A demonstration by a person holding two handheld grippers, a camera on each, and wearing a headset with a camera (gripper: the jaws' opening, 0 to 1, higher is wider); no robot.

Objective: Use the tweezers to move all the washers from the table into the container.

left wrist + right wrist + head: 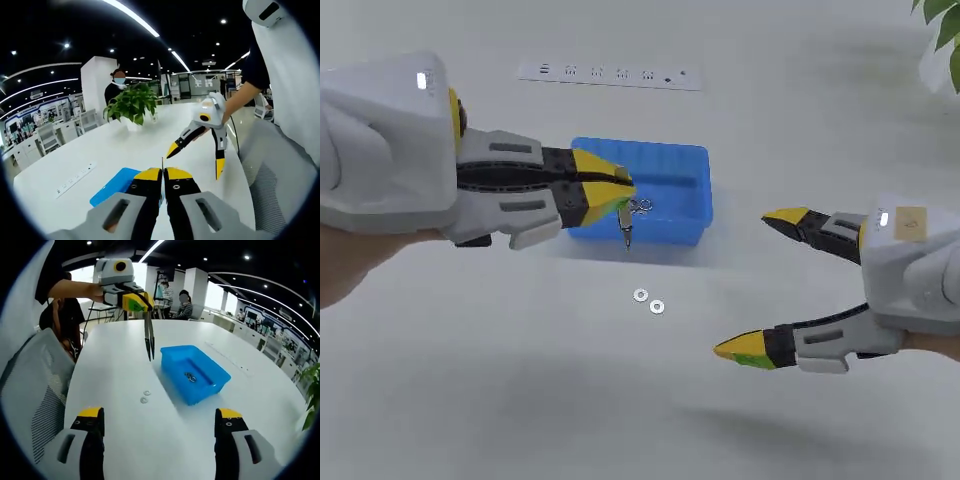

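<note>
The left gripper (626, 190) has its yellow-tipped fingers (149, 175) pressed together on a pair of slim metal tweezers (626, 228). The tweezers hang point-down in the middle of the head view, just in front of the near wall of the blue rectangular plastic container (675, 160). In the right gripper view the tweezers' two arms run close together to the tips. No washer can be made out between them, though the tips are too small to be sure.

A small cluster of metal washers (642, 206) lies inside the container. Two flat silver washers (648, 300) lie side by side on the white desk (520, 380), below the container in the head view and clear of it. The right gripper (743, 283) sits at the right of the frame with its fingers (91, 421) spread wide, holding nothing, well apart from the washers.

The task looks partly done, and the step in hand seems to be going for one of the two washers on the desk. The next move calls for bringing the tweezer tips down and toward the bottom of the frame to the nearer washer. The arms would then need to open enough to straddle its edge or hole and nip it cleanly. The washers lie flat and close together, so a careless approach could push one into the other.
</note>
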